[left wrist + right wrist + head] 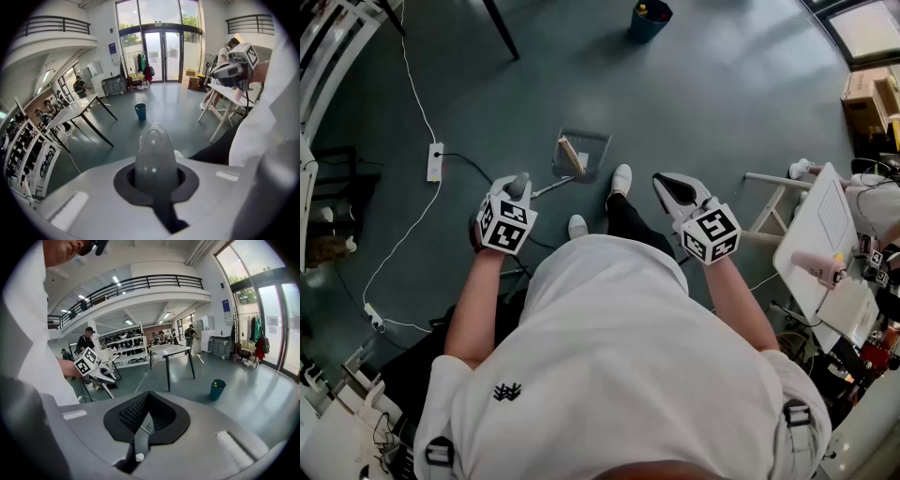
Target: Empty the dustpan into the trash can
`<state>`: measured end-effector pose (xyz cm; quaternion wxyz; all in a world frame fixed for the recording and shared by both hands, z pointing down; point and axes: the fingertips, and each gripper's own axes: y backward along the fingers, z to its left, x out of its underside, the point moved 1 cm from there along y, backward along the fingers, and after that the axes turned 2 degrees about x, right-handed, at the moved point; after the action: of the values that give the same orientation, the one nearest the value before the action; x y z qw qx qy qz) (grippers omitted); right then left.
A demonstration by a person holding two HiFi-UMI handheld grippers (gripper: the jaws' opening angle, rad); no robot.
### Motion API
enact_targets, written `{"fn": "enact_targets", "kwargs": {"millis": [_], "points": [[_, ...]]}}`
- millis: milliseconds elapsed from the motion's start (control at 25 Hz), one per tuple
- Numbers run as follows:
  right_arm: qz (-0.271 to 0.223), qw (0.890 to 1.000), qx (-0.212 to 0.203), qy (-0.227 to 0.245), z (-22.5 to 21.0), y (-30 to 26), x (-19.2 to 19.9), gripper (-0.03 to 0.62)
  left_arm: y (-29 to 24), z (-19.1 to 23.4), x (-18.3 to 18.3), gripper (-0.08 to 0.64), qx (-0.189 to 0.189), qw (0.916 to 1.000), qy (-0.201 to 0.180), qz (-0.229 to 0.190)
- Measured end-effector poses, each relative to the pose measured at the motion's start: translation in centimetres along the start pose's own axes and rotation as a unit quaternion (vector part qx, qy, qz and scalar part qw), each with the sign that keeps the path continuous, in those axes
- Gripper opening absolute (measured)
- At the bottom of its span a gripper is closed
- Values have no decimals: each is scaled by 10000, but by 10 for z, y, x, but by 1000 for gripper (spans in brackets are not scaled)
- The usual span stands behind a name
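A long-handled grey dustpan (581, 155) stands on the floor ahead of the person's feet, with a light scrap lying in it. My left gripper (517, 186) is shut on the rounded grey top of the dustpan handle (155, 154), which fills the middle of the left gripper view. My right gripper (667, 183) hovers to the right at about the same height, shut and holding nothing; its black pads (136, 416) meet along a seam. The teal trash can (650, 19) stands far ahead on the floor, and it appears as a trash can (140, 111) in the left gripper view and a trash can (217, 389) in the right one.
A power strip (436, 161) and white cable (417, 94) lie on the floor to the left. A dark table leg (502, 30) stands at the back. A white trestle table (825, 234) with tools is on the right, shelves on the left. Other people stand far off.
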<state>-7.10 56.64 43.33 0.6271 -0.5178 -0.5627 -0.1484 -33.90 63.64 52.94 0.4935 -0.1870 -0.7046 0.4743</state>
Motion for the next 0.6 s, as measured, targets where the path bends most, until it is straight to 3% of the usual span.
{"fn": "enact_targets", "kwargs": {"millis": [280,600], "points": [[-112,9998,186,-23,-85,-15,-22,0,-31,26,-69,55,-61,9999,92,-88],[-234,9996,175,28,-195,-27,-46,2,-69,60,-177,55,-271,9992,-268,72]]}}
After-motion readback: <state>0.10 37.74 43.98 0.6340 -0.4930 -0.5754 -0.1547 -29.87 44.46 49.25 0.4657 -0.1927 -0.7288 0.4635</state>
